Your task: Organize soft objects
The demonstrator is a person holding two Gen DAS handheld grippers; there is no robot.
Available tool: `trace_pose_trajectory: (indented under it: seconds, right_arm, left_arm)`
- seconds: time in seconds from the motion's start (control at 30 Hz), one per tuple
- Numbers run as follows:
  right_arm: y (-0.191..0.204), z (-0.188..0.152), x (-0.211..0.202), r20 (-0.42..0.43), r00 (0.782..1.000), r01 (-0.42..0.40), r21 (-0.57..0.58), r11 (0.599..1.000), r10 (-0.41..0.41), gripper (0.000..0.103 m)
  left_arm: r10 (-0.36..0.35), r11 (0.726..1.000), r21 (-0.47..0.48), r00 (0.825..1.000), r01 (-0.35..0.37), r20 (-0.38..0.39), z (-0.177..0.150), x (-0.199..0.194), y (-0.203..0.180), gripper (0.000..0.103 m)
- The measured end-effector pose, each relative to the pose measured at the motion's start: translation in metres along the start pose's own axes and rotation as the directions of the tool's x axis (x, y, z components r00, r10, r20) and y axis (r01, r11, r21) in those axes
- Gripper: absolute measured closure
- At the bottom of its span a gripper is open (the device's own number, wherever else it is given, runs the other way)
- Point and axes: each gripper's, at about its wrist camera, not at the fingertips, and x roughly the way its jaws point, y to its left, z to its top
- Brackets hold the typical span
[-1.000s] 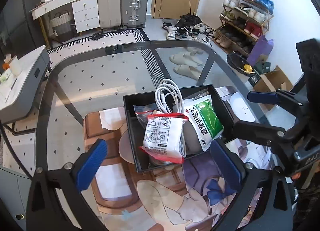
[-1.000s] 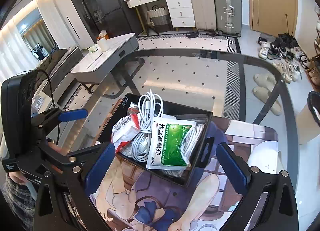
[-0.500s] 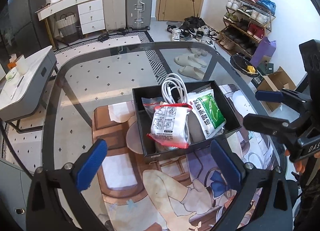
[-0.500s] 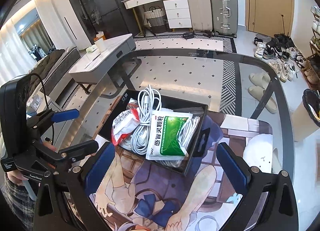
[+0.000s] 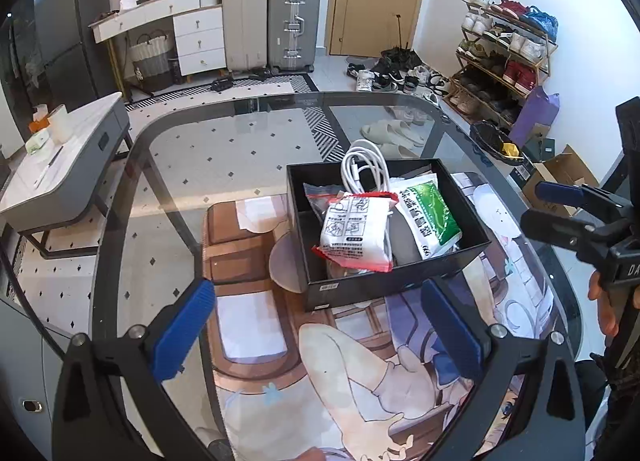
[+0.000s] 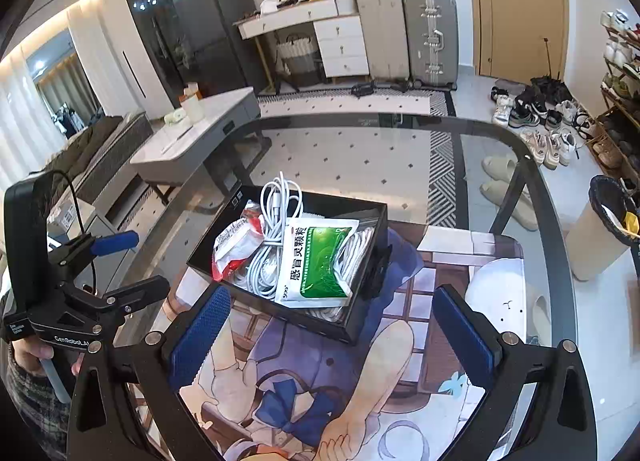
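change: both grippers sit farther back from box (image 5: 384, 261) than 1 s ago | count: 1 box on bench (image 5: 168, 165), holding 2 pouches, 1 cable (image 5: 366, 169) | left gripper (image 5: 320, 325) fingers apart, empty | right gripper (image 6: 332, 325) fingers apart, empty

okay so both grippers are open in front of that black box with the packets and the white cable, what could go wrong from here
The white cable loops up above the black box rim, so it could spill over the wall if the box is nudged or lifted.

The red-edged white packet and the green packet lie on top of the cable coils; pulling one might drag cable along.

The box sits on a printed mat over a glass table; a push from the left gripper or the right gripper could slide it.
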Motion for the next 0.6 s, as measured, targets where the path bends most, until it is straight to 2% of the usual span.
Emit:
trace_pose_trajectory:
  seconds: [0.27,0.6]
  right_arm:
    - [0.002,-0.019,0.003,0.049,0.999,-0.020,-0.019,1.000,0.021,0.000]
    - [-0.009,-0.036,0.010,0.112,0.993,-0.028,-0.007,1.000,0.028,0.000]
  left_arm:
    - [-0.004,1.000,0.008,1.000,0.004,-0.005,-0.013,0.006,-0.001,0.000]
    - [0.015,1.000,-0.026,0.998,-0.013,0.058,-0.026,0.012,0.003,0.000]
